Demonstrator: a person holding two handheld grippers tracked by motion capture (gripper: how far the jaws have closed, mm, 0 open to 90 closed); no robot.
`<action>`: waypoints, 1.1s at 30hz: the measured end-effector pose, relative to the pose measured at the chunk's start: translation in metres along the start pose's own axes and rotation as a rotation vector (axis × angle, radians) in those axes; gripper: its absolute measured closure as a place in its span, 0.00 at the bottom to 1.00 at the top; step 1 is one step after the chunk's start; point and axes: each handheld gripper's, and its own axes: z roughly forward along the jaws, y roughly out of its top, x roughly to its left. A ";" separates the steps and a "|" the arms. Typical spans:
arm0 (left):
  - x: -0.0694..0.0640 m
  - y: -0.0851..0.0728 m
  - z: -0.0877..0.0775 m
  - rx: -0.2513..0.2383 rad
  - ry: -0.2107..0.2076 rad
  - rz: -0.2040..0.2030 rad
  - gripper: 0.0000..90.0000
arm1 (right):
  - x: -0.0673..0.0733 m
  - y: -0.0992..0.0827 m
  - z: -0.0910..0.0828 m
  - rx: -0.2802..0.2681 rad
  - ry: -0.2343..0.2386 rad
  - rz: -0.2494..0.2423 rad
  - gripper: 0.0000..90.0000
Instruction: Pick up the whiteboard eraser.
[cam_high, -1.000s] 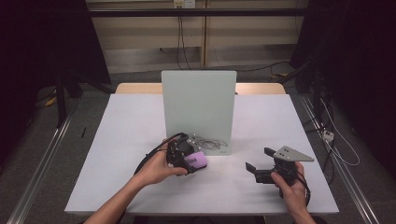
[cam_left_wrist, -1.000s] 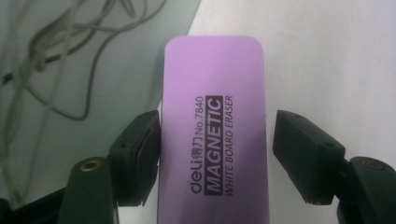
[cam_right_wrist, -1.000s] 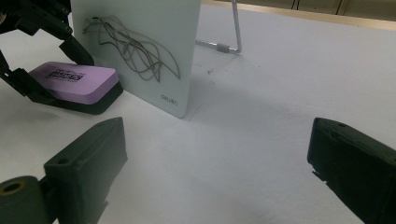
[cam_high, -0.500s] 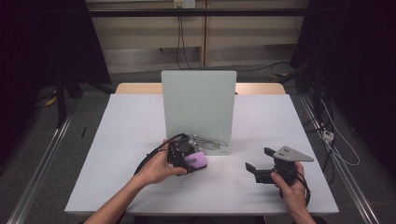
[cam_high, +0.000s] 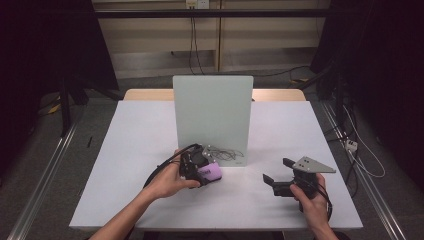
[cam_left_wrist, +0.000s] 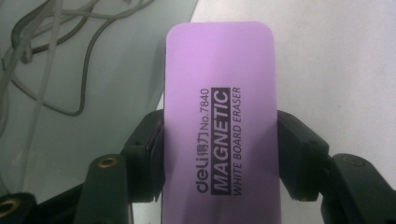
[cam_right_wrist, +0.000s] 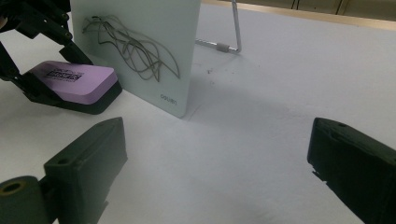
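Purple rounded-rectangle magnetic whiteboard eraser (cam_left_wrist: 219, 126), smooth plastic above a dark felt base, is clamped across its long sides by the left gripper (cam_left_wrist: 219, 154), whose jaws have just been closing. It is held low over the white surface (cam_high: 150, 135), just beside the upright pale-green glass board (cam_high: 212, 115) with grey scribbles (cam_right_wrist: 130, 51). The right gripper (cam_right_wrist: 215, 158) is held apart, with nothing between its jaws. A slip could be caused by the slick sides; the thin wire stand (cam_right_wrist: 233, 32) could be tipped by hard wiping.
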 end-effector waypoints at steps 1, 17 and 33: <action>-0.001 0.000 0.001 -0.009 -0.018 -0.007 0.45 | 0.000 0.000 0.000 -0.001 0.001 0.001 0.05; -0.001 -0.008 -0.013 -0.129 0.027 -0.050 0.46 | 0.000 0.001 0.001 -0.002 0.009 -0.001 0.05; 0.005 -0.023 -0.045 -0.307 0.110 -0.111 0.46 | 0.000 0.001 0.004 0.004 0.009 0.010 0.05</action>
